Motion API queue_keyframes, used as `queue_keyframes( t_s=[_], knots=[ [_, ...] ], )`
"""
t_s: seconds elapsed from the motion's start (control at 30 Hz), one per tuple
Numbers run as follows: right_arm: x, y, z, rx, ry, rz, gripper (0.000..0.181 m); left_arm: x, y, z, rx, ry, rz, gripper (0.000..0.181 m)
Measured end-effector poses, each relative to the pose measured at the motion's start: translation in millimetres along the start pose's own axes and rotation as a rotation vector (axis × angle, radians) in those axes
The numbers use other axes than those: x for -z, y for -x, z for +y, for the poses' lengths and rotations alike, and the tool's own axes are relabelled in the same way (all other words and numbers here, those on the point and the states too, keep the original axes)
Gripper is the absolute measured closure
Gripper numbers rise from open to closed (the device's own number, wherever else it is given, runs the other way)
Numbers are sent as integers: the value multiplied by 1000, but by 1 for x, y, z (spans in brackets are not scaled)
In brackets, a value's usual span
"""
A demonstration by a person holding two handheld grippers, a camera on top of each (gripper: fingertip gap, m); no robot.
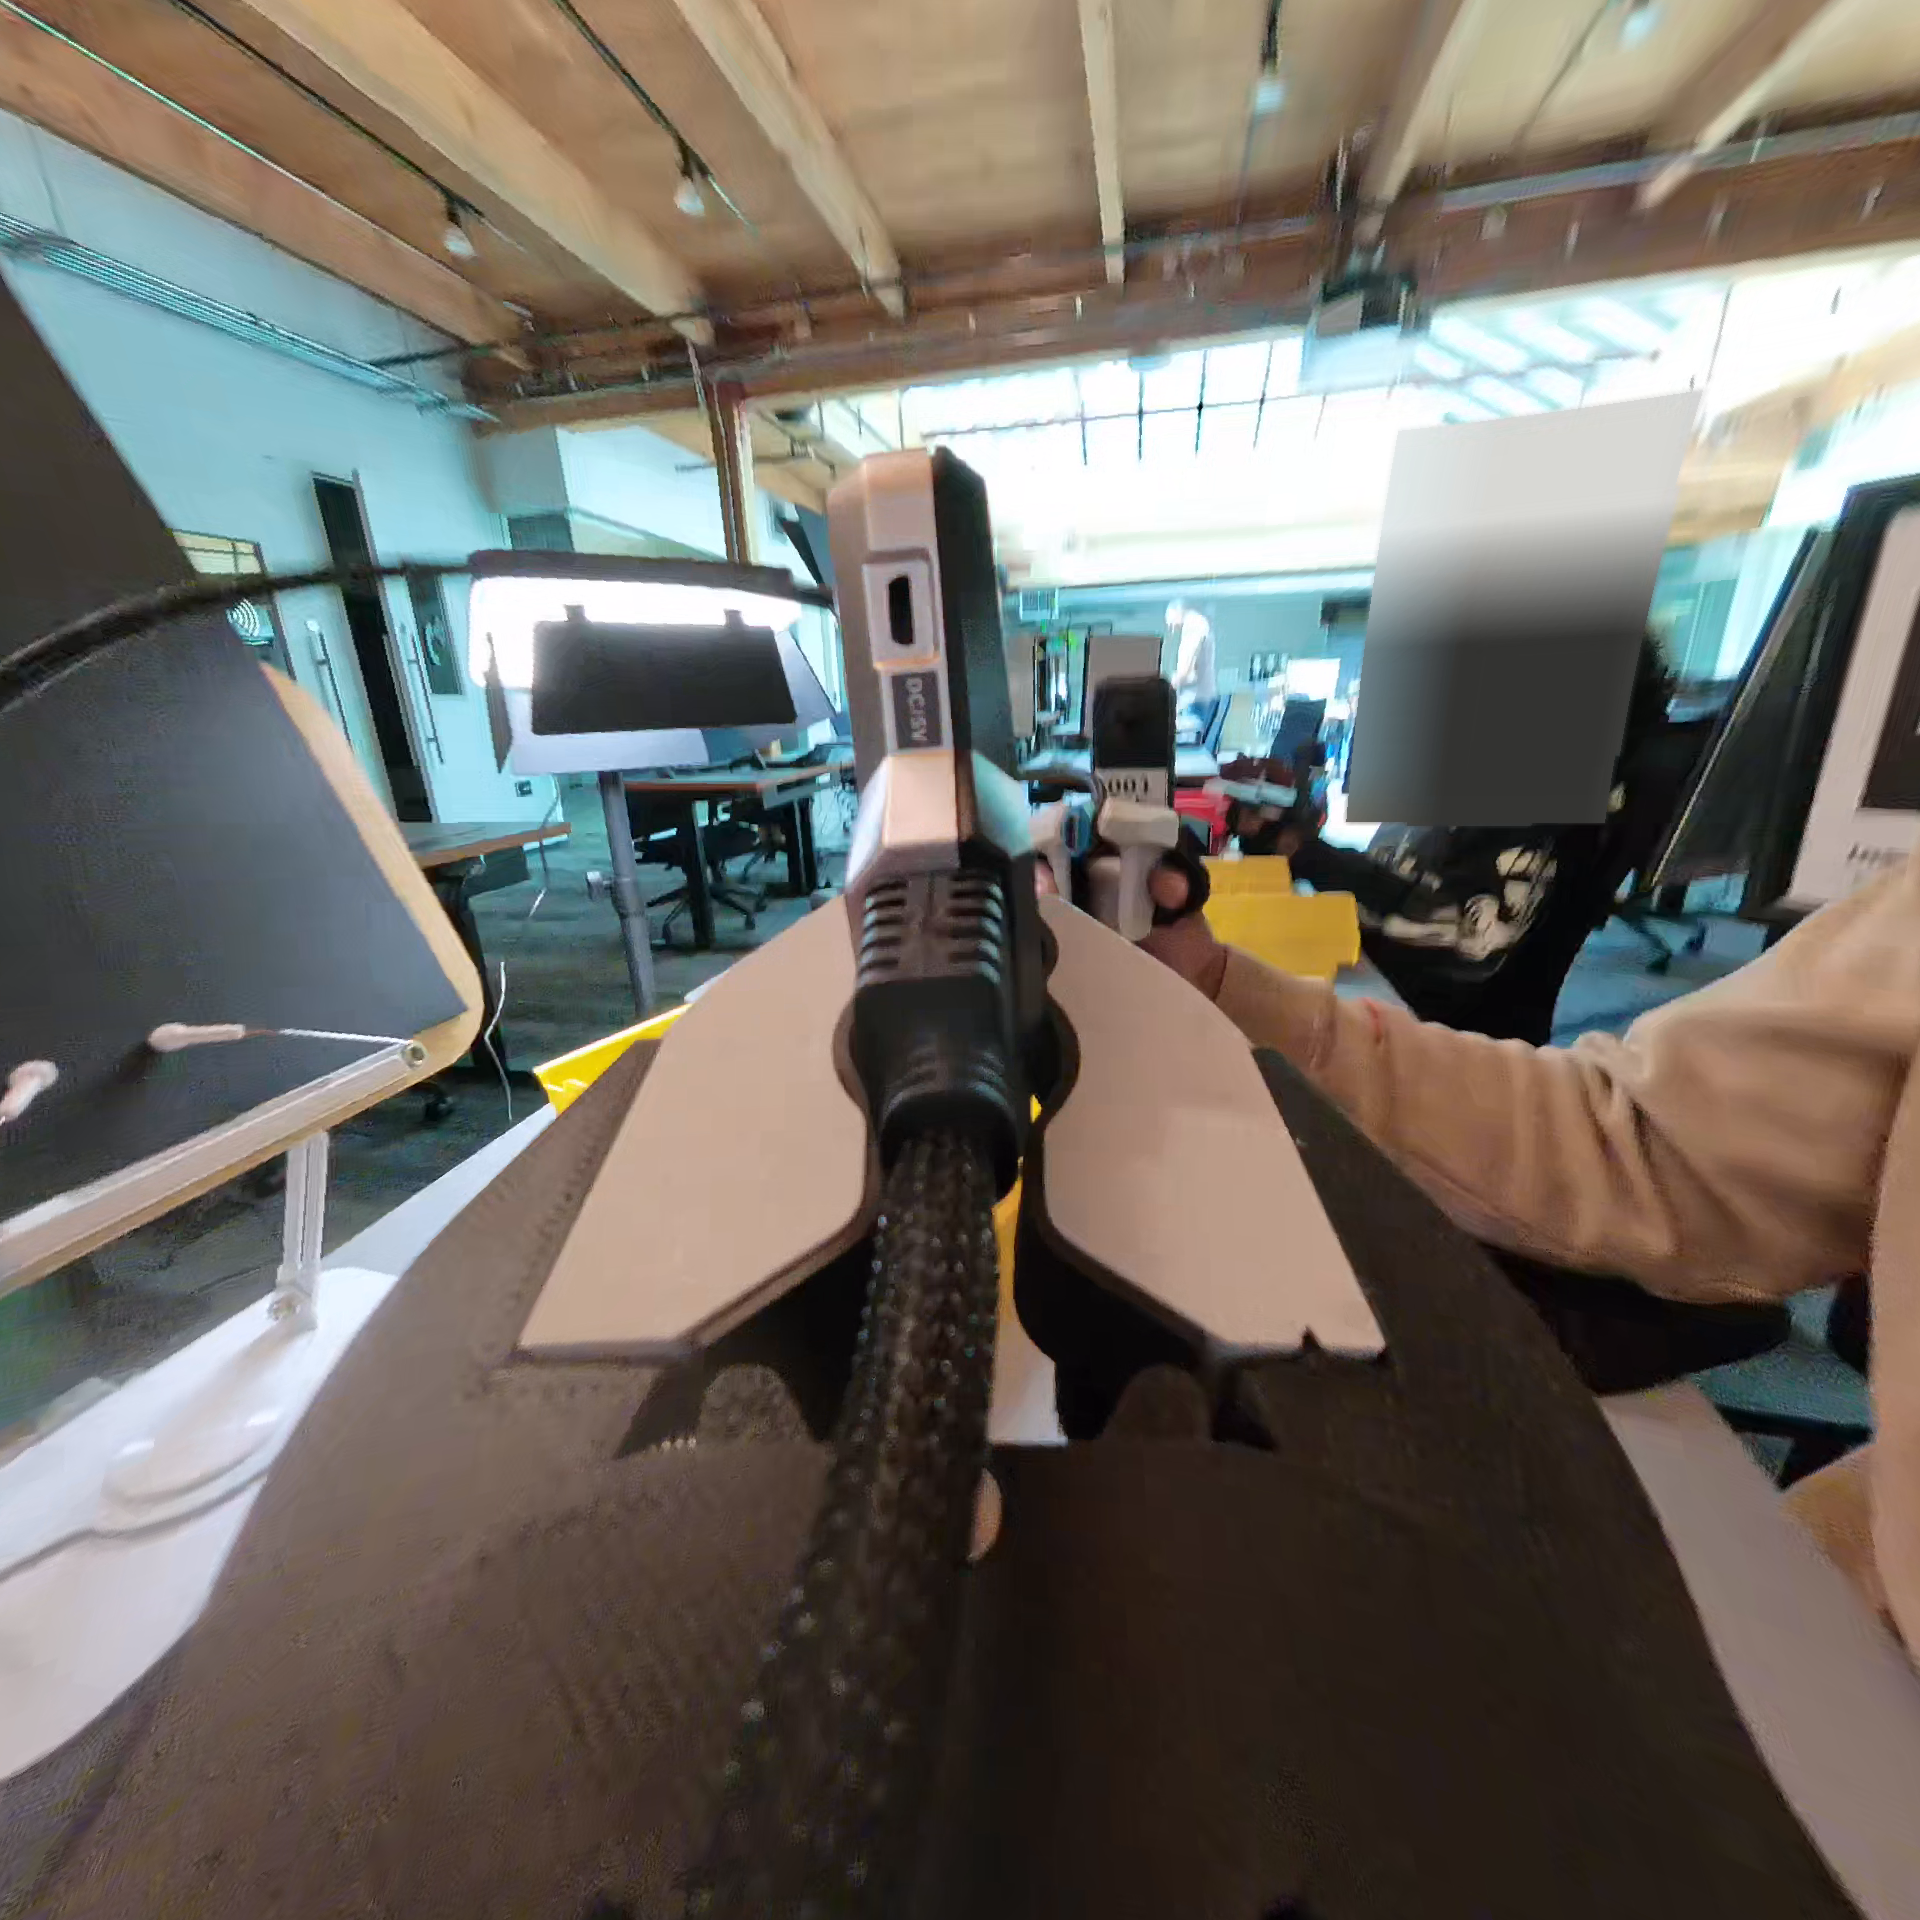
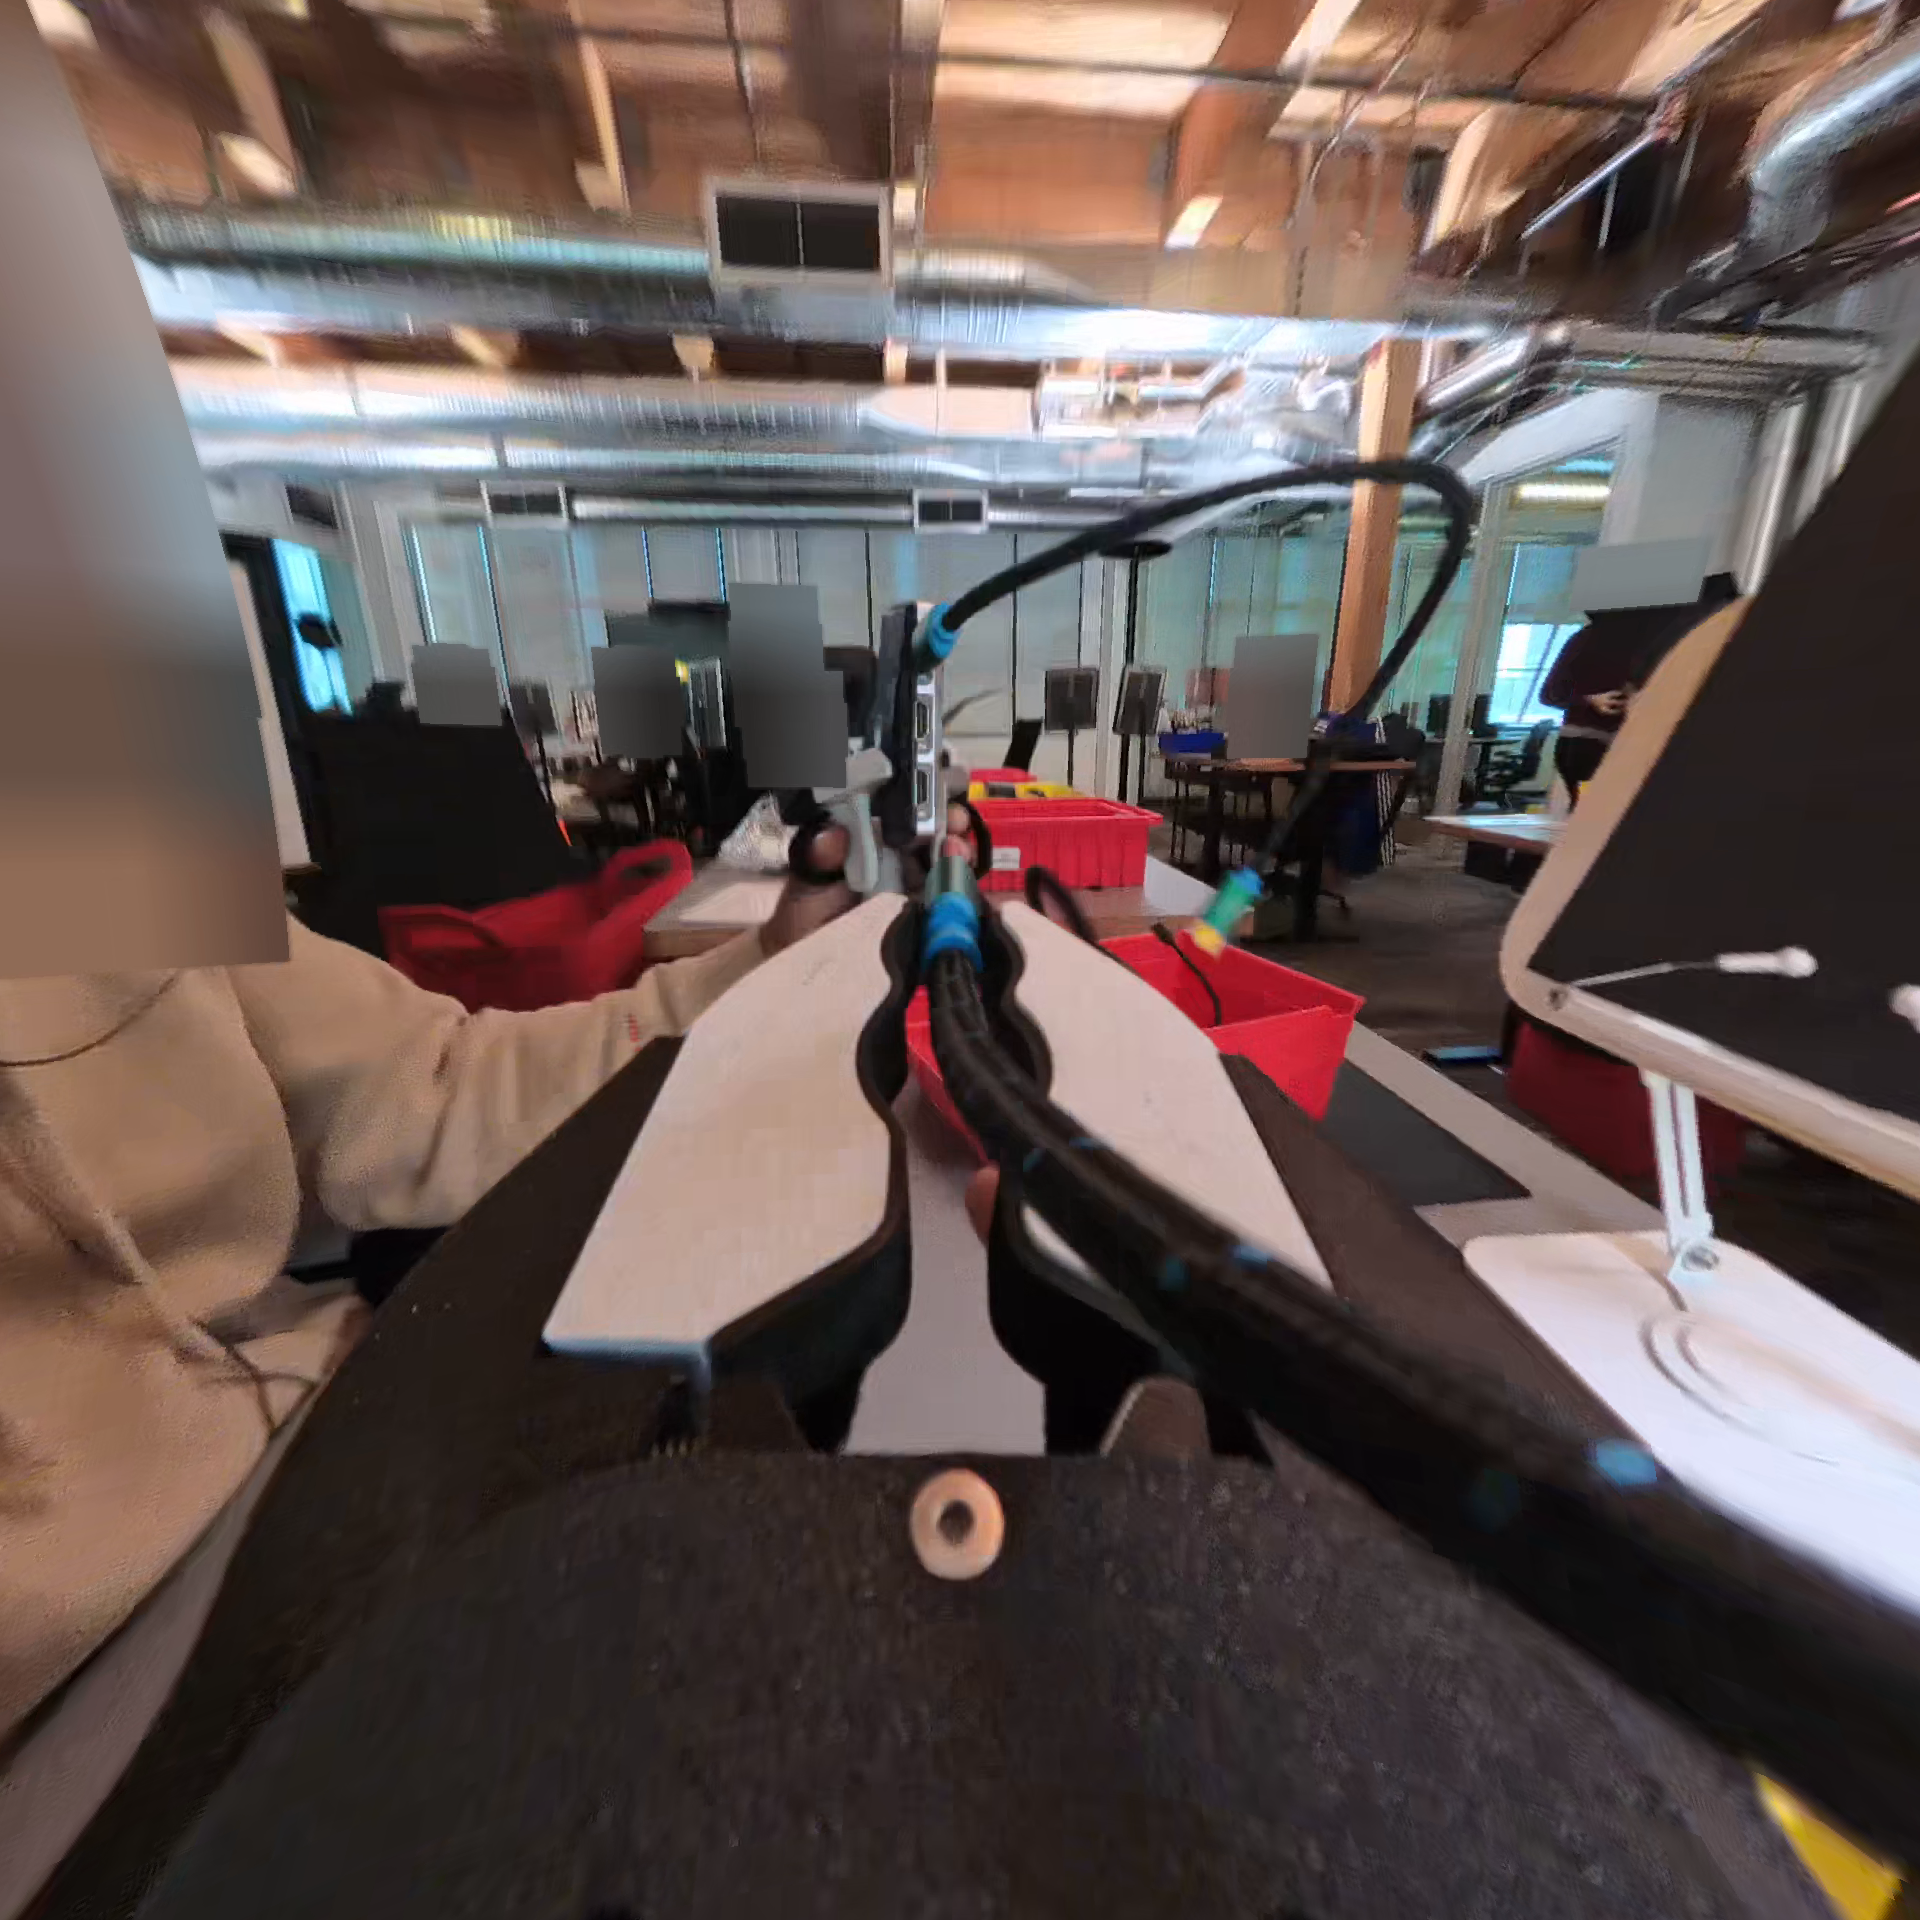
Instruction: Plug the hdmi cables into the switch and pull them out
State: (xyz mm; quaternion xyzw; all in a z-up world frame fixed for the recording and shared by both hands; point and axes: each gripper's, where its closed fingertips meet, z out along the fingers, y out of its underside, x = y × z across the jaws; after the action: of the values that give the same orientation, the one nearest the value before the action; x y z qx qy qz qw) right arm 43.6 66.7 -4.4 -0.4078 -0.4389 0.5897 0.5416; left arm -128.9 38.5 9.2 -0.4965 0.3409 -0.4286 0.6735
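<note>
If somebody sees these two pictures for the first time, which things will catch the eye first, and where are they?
In the left wrist view, the left gripper is shut on a black braided cable's plug, seated in the bottom of the silver HDMI switch held upright in mid-air at centre. In the right wrist view, the right gripper clamps a blue-collared HDMI plug just below the switch, while another black cable arches from its top to the right.

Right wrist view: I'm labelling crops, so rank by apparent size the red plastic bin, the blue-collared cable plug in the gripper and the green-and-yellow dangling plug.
1. Red plastic bin, largest.
2. Blue-collared cable plug.
3. Green-and-yellow dangling plug.
The plugs look close; nearness to the camera makes their order unsure.
</note>
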Motion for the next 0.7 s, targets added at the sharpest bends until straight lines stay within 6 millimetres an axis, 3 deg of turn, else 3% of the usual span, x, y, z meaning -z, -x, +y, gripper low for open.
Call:
queue_keyframes(
  t_s=[0.07, 0.13, 0.2, 0.4, 0.5, 0.57, 0.7],
  knots=[
    [-21, -7, 0, -27, 34, 10, 170, -19, -4, 10, 5, 53, 14, 158],
    [-23, -17, 11, -49, 93, 51, 170, -21, -4, 16, 33, 66, 27, 158],
    [-17, -22, 15, -74, 115, 85, 170, -17, -2, 16, 61, 51, 34, 158],
    [3, -37, -3, -33, 177, 266, 170, -16, 7, 28, 116, 104, 13, 157],
    [26, -62, -4, -66, 212, 460, 170, -16, 11, 31, 131, 125, -17, 158],
    [42, -82, 13, -108, 277, 573, 170, -17, 15, 34, 137, 142, -49, 156],
    [85, -124, 92, -211, 618, 826, 170, -22, 14, 41, 129, 188, -67, 157]
  ],
)
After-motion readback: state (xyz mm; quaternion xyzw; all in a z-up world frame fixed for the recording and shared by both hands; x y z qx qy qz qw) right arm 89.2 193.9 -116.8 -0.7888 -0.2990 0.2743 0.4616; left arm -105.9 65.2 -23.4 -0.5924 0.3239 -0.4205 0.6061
